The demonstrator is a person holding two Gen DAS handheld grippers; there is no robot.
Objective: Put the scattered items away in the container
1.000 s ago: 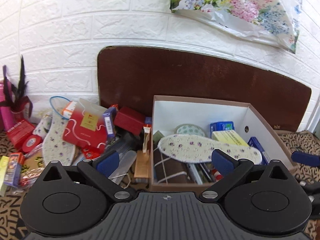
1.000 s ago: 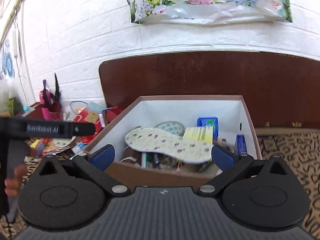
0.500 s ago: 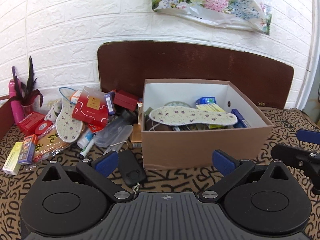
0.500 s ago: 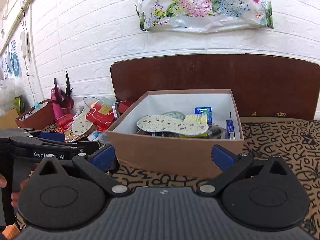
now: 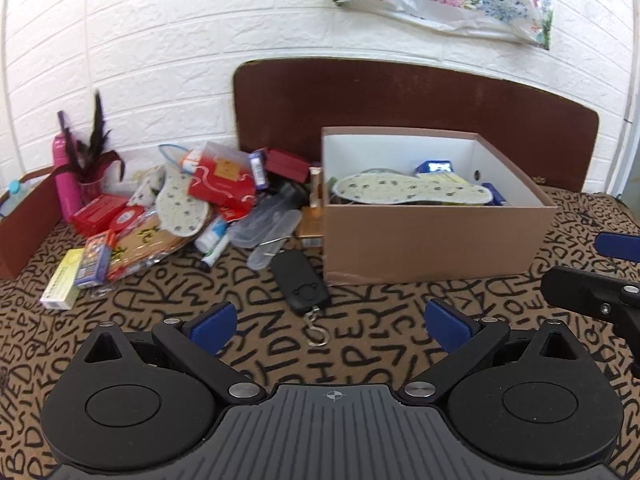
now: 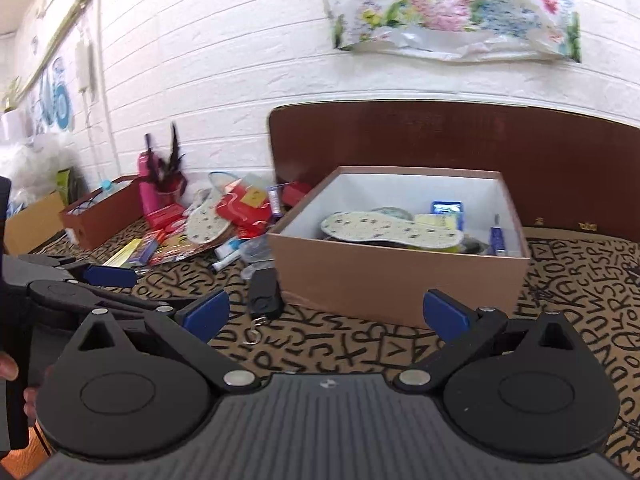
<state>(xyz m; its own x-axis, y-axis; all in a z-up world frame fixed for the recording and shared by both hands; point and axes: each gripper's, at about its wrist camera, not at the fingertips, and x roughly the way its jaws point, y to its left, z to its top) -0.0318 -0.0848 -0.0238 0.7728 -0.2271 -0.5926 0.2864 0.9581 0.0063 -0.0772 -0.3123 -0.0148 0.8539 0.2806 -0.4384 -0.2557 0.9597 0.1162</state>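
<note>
A brown cardboard box (image 5: pixel 432 240) (image 6: pixel 384 276) stands on the patterned cloth, holding a floral insole (image 5: pixel 408 190) (image 6: pixel 390 230) over boxes and small items. Left of it lies a pile: a second insole (image 5: pixel 180 200), a red packet (image 5: pixel 220 184), a clear case (image 5: pixel 268 224), a white tube (image 5: pixel 214 240). A black hand scale with a hook (image 5: pixel 300 282) (image 6: pixel 264 294) lies in front of the box's left corner. My left gripper (image 5: pixel 326 322) is open and empty, short of the scale. My right gripper (image 6: pixel 324 314) is open and empty before the box.
A dark wooden board (image 5: pixel 400 96) leans on the white brick wall behind the box. A pink bottle (image 5: pixel 64 176) and a brown tray (image 5: pixel 24 224) stand at far left. Small cartons (image 5: pixel 76 272) lie on the cloth. The other gripper (image 5: pixel 592 288) shows at right.
Both grippers have drawn back and away from the box, so it looks smaller and the black scale and bare cloth now show in front. Both stay open and empty.
</note>
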